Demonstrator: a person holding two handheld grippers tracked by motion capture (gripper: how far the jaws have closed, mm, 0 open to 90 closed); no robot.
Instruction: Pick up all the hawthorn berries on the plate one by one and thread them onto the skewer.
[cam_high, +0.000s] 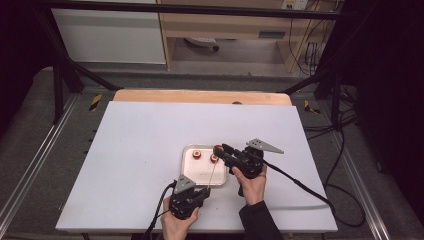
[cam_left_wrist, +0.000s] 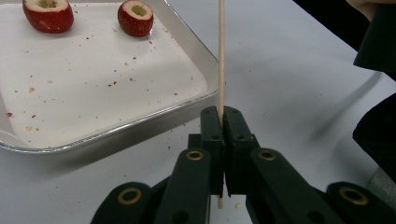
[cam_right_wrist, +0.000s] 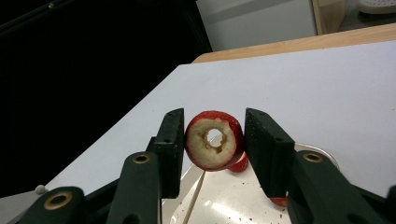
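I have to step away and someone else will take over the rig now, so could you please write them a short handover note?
Left gripper: shut on a thin wooden skewer, held near its lower end, beside the metal tray.
Right gripper: shut on a cored red fruit, held above the tray, its hole facing the camera.
Two more cored fruits sit in the tray.
Done: skewer and one fruit picked up.
Left, probably: thread the held fruit onto the skewer, then the other two.
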